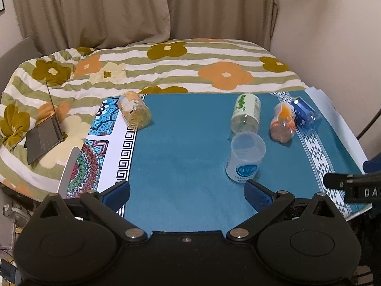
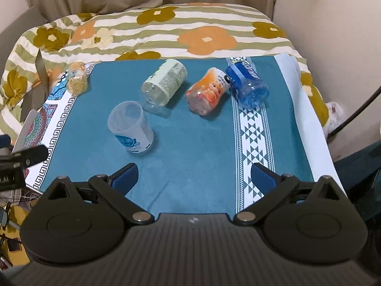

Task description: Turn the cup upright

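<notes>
Both tongs hover over the near edge of the desk, whose teal mat (image 1: 181, 147) carries five clear cups. The left tongs (image 1: 187, 194) are spread wide with nothing between the blue pads; the right tongs (image 2: 194, 177) are spread just as wide and also hold nothing.

The white cup with the blue round label (image 1: 245, 158) stands upright with its open mouth up, nearer the near edge than the other cups. In the left view it sits just beyond the right finger pad (image 1: 258, 194), apart from it. In the right view the same cup (image 2: 129, 128) stands beyond the left pad.

Four cups lie on their sides toward the far edge. The green-labelled cup (image 1: 246, 114) lies just behind the upright one, its clear base toward the camera. The orange cup (image 1: 283, 122) and the blue cup (image 1: 306, 115) lie side by side near the far right corner, touching. The yellow-orange cup (image 1: 134, 109) lies at the far left corner, on the mat's patterned border.

Only the left view shows a laptop (image 1: 45, 135) on the flowered quilt (image 1: 214, 71) beyond the desk's left edge. Only the right view shows the printed text on the green-labelled cup (image 2: 164, 83) and the white diamond-pattern band (image 2: 252, 128) running its full length to the near edge. Each view catches a black part of the other tool at its side edge.
</notes>
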{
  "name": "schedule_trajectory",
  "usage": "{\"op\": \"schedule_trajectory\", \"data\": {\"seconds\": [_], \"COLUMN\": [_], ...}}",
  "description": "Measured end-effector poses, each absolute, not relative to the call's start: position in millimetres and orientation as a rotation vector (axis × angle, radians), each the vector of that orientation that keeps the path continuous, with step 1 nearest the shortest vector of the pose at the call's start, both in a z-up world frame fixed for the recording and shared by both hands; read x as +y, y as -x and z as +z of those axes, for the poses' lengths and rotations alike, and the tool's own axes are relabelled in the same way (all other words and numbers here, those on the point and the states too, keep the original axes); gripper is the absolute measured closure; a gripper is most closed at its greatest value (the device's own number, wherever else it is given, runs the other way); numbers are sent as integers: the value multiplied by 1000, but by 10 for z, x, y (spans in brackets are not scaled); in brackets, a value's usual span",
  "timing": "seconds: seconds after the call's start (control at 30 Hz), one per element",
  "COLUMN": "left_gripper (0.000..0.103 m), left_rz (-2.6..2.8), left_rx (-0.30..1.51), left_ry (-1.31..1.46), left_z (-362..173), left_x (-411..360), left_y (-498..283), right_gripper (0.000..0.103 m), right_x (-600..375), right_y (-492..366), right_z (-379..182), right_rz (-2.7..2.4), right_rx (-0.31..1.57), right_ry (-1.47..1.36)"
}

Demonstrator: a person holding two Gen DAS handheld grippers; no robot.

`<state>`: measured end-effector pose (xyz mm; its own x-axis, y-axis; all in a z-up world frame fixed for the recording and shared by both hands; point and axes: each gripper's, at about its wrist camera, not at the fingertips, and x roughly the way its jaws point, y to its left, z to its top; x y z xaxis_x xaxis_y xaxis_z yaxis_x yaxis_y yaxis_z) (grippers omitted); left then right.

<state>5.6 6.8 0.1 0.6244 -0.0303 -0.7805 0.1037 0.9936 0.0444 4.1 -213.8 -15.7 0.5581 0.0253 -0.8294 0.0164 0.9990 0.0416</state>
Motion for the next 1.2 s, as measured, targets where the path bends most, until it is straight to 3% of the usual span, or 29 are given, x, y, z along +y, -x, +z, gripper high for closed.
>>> {"op": "schedule_trajectory", "data": {"seconds": [1.2], "left_gripper": [0], "left_rz": [-102], "left_rx": [878], "left_ry": [-128], "left_z": [24], "left_x": [1], "left_y": [-112], "right_gripper": [0], "right_x": [-2187], "right_y": [-53], "right_z": [-182], "right_rz": [-31], "right_rx": [997], "right_ry": [-59]}}
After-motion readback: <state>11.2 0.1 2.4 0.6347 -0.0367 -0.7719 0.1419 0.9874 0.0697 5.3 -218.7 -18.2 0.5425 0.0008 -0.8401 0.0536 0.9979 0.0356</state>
